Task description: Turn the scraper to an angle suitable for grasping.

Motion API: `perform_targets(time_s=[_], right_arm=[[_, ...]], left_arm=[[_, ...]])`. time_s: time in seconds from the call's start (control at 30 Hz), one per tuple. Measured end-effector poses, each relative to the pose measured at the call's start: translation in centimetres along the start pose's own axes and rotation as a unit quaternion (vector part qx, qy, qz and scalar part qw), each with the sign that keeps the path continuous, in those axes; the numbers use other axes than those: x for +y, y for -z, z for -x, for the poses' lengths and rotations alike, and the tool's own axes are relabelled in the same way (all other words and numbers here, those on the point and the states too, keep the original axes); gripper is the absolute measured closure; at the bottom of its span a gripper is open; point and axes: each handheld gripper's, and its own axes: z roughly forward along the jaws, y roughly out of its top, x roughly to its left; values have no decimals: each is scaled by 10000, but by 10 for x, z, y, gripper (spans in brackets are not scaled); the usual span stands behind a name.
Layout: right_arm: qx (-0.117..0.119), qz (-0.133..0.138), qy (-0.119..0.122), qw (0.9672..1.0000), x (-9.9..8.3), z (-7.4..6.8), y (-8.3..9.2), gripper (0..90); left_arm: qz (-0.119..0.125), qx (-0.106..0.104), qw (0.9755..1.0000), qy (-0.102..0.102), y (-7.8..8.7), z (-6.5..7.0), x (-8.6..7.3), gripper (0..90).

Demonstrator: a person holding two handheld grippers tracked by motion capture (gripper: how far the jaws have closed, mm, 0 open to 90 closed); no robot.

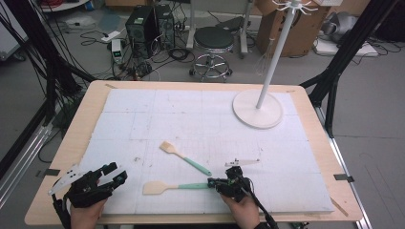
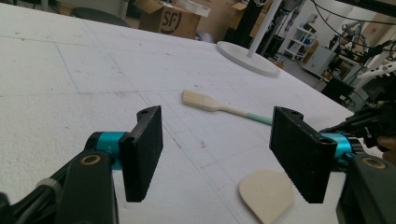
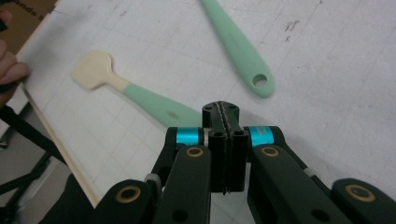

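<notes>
- The spatula (image 1: 174,186) lies flat on the white foam mat (image 1: 143,114), its mint handle end touching or just under the tips of the right gripper (image 1: 213,183); whether they touch cannot be told.
- From the spatula, the right gripper sits at the handle end, its jaws pressed together with nothing between them.
- The spatula has a cream, rounded blade and a mint-green handle.
- The left gripper (image 1: 114,172) rests beyond the blade end, jaws apart and empty.
- A pastry brush (image 1: 184,156) lies just beyond the spatula, toward the white stand (image 1: 258,109).
</notes>
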Motion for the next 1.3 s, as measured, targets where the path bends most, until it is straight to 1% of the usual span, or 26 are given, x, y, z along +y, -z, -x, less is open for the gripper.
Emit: perform_targets(time_s=[0.07, 0.2, 0.23, 0.27, 0.3, 0.37, 0.4, 0.43, 0.47, 0.5, 0.53, 0.6, 0.73, 0.77, 0.8, 0.83, 0.93, 1.0, 1.07, 1.13, 1.23, 1.3], right_arm=[[-81, 7, 114, 9999, 0, -3, 0, 900], [-170, -28, 106, 9998, 1, -3, -1, 900], [-267, -47, 211, 9994, 2, -4, -1, 900], [-413, -48, 323, 9986, 3, -7, -1, 900], [-534, -39, 394, 9978, 3, -8, 0, 900], [-733, -29, 455, 9963, 3, -7, 0, 900], [-827, -65, 504, 9953, 2, -5, 0, 900], [-715, -2, 353, 9968, 0, -1, 1, 900], [-646, 39, 281, 9975, 0, 2, 3, 900], [-713, 93, 263, 9971, -1, 3, 5, 900], [-670, 147, 207, 9974, -2, 5, 7, 900], [-573, 141, 169, 9981, -2, 5, 8, 900], [-362, 78, 113, 9993, -2, 1, 5, 900], [-336, 107, 72, 9994, -3, 0, 6, 900], [-314, 141, 84, 9994, -3, 0, 6, 900], [-271, 144, 65, 9995, -3, -1, 7, 900], [-236, 148, 39, 9996, -3, -1, 8, 900], [-195, 139, -6, 9997, -5, 1, 9, 900], [-164, 114, -116, 9997, -9, 5, 11, 900], [-25, 86, -315, 9995, -13, 10, 12, 900], [3, 122, -397, 9991, -16, 11, 11, 900], [87, 101, -436, 9990, -16, 9, 9, 900]], left_arm=[[-1, -5, 10000, 1, 0, 0, 0, 354], [29, 0, 10000, 20, 0, 0, 0, 354], [23, -2, 10000, 9, 0, 0, 0, 354], [19, -2, 10000, 12, 1, 0, 0, 354], [18, -7, 10000, 13, 1, 0, 0, 354], [19, -11, 10000, 2, 1, 0, 0, 354], [10, -14, 10000, 3, 1, 0, 0, 354], [23, -6, 10000, 15, 1, 0, 0, 354], [20, -10, 10000, 14, 0, -1, 0, 354], [10, -7, 10000, 25, 0, -1, 0, 354], [12, -6, 10000, 4, 0, -1, 0, 354], [-12, 3, 10000, 1, -1, 0, 0, 354], [-6, -13, 10000, -4, -1, 0, 0, 354], [1, -5, 10000, 1, -1, 0, 0, 354], [-2, -7, 10000, 6, -1, 0, 0, 354], [-3, -10, 10000, 16, -1, 0, 0, 354], [2, -21, 10000, 3, 0, 0, 0, 354], [20, -20, 10000, 36, 0, 0, 0, 354], [18, -14, 10000, 34, 0, -1, 0, 354], [13, -19, 10000, 21, -1, 0, 0, 354], [6, -22, 10000, 9, -1, 0, 0, 355], [13, -13, 10000, 22, -1, 0, 0, 355]])
